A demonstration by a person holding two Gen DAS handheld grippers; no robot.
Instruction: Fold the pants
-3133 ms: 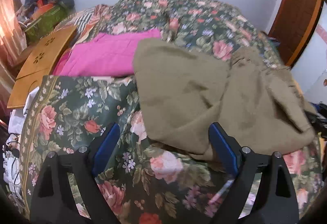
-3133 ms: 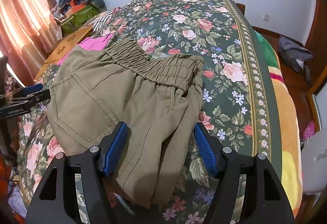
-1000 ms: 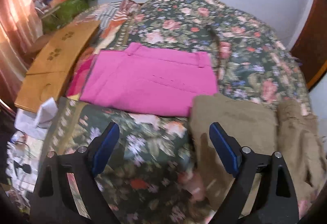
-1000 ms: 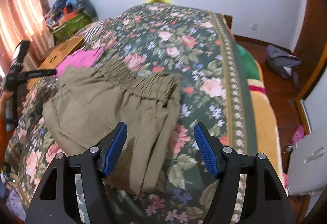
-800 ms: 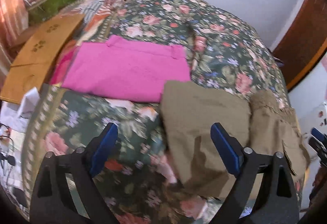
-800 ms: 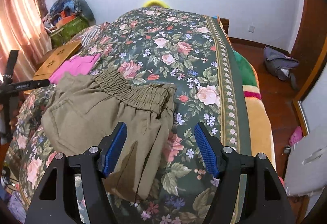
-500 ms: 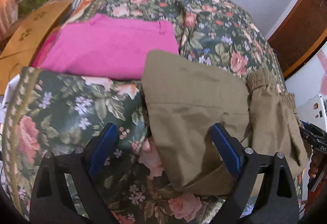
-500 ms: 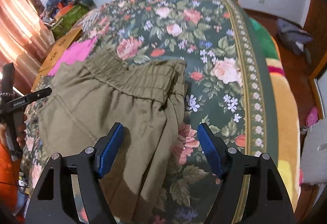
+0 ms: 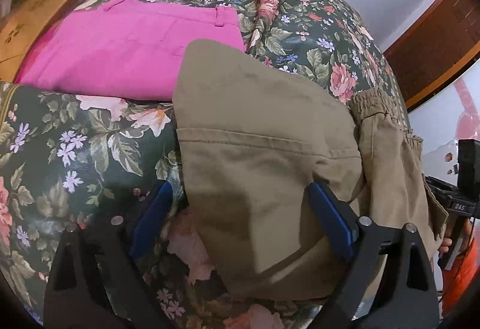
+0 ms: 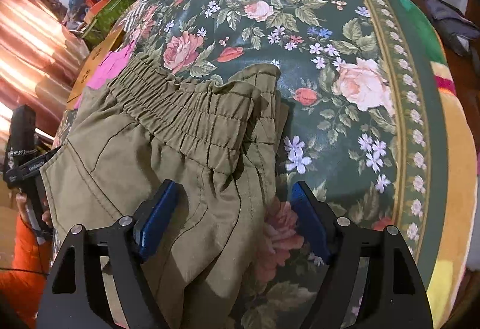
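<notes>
Olive-khaki pants (image 9: 264, 131) lie on a dark green bedspread (image 10: 330, 38) patterned with pink roses, beside a plain magenta garment (image 9: 129, 50); gripper pads (image 10: 156, 218) blue.

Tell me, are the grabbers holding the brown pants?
No. Both the left gripper and right gripper are open over the khaki pants, gripping nothing.

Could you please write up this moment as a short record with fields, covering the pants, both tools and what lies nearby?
surface: floral bedspread
task item: olive pants, partly folded, elastic waistband showing
left tool: open, over the pants' folded end
right tool: open, over the fabric below the waistband
neighbour: pink pants, folded, olive pants overlapping one corner
</notes>
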